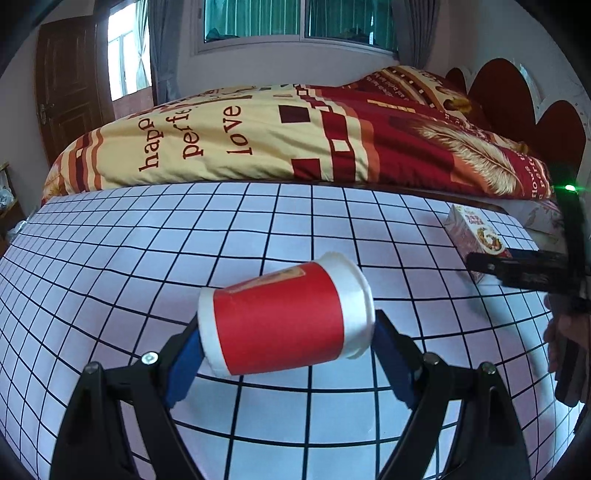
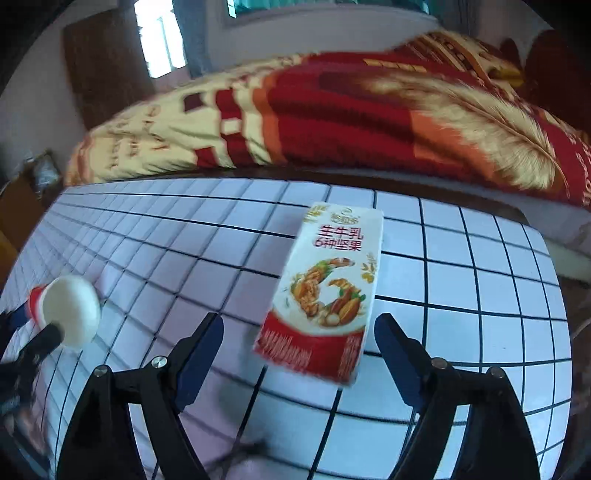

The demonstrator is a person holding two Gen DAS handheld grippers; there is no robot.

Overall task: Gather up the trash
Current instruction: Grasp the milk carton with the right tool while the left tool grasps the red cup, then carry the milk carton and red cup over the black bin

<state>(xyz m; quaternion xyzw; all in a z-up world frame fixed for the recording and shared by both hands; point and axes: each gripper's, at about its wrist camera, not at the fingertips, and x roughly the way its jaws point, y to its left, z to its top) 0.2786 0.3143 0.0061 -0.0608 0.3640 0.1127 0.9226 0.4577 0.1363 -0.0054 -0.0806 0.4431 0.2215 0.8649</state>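
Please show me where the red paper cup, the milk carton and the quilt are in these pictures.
red paper cup [image 1: 280, 325]: left wrist view, on its red side wall.
milk carton [image 2: 328, 288]: right wrist view, on the printed top face with the nuts.
quilt [image 1: 236, 136]: left wrist view, on the yellow part beside the word "love".

A home bedroom: a bed under a red-and-cream quilt printed with feathers and words [image 1: 280, 133] fills the background, backed by a scalloped dark-red padded headboard [image 1: 517, 96]. Grey curtains [image 1: 162, 48] flank a barred window [image 1: 295, 18], beside a dark brown wooden door [image 1: 66, 85].
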